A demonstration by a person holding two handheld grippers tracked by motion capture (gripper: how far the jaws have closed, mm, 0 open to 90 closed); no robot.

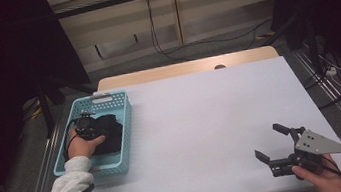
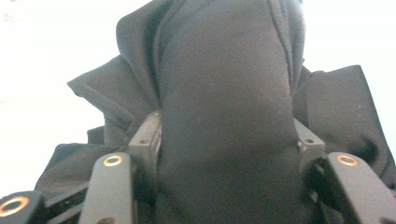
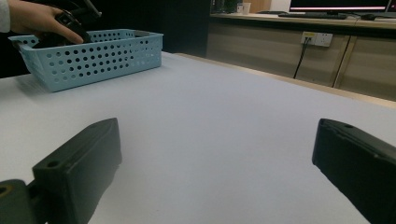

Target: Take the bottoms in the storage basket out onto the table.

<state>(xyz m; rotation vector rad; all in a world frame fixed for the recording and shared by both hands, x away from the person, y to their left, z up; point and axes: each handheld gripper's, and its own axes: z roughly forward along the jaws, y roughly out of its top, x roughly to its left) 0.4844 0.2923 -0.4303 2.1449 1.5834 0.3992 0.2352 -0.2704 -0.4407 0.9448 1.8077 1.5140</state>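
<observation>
Left claw (image 2: 229,154) in basket (image 1: 125,127), pinching a fold of black cloth (image 2: 224,93). Right claw (image 3: 215,163) spread wide above desk (image 1: 211,115).

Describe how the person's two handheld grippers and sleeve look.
Both grippers are black with two blocky jaws. The right gripper carries a grey three-cornered plate with small dark holes on top. The left gripper has brass-coloured rings on its jaw arms and trails a black cable along a light grey sleeve.

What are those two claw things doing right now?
Left gripper: in the blue basket, jaws closed on a fold of black cloth.
Right gripper: open, holding nothing, over the white table.
</observation>
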